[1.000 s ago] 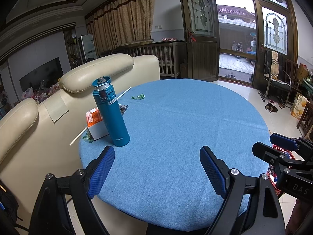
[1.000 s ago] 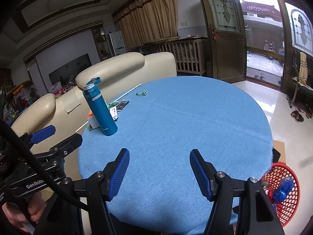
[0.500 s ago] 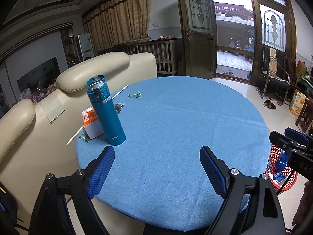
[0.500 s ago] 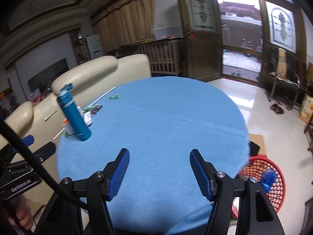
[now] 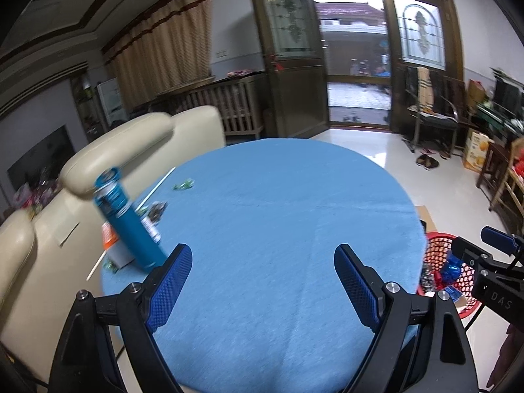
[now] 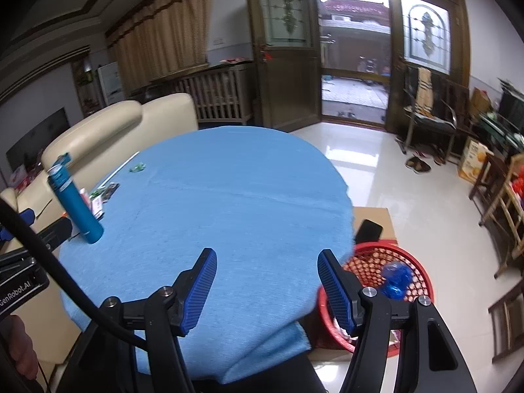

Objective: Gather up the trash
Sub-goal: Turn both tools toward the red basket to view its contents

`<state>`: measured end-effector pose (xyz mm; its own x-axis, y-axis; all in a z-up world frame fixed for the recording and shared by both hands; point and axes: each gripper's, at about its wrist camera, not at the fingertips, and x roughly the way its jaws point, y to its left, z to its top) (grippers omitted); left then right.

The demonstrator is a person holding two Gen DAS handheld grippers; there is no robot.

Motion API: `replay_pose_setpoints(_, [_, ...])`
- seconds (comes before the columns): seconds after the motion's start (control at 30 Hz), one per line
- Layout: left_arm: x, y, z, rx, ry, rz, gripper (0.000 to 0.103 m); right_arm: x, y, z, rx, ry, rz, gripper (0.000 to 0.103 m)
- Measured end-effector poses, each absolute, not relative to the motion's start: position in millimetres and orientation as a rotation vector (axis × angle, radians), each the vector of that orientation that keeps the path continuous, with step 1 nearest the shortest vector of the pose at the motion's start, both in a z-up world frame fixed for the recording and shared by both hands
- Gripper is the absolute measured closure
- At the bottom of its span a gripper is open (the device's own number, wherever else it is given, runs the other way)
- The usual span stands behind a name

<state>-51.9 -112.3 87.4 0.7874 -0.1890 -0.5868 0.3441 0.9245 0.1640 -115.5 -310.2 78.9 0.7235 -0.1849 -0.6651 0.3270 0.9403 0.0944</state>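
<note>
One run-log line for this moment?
left claw: open, empty | right claw: open, empty | trash: green wrapper on blue table | red basket: on floor, blue bottle inside

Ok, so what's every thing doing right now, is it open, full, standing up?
Left gripper: fingers open, holding nothing.
Right gripper: fingers open, holding nothing.
Blue bottle: standing on the table, lid flipped up.
Red basket: on the floor, trash inside.
Green wrapper: crumpled, lying on the table.
Door: open.
</note>
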Motion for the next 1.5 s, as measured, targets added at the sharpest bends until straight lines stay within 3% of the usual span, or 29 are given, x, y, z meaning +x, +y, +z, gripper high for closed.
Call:
replay_pose_setpoints(0.43, [-42, -170, 100, 0.336, 0.552, -0.450, 0.014, -130, -356, 81, 0.269, 0.698, -0.432, 0.035])
replay_pose_setpoints(1.5, [-24, -174, 73, 0.329, 0.608, -0.459, 0.014, -121, -361, 62, 0.298, 0.734, -0.405, 0.035])
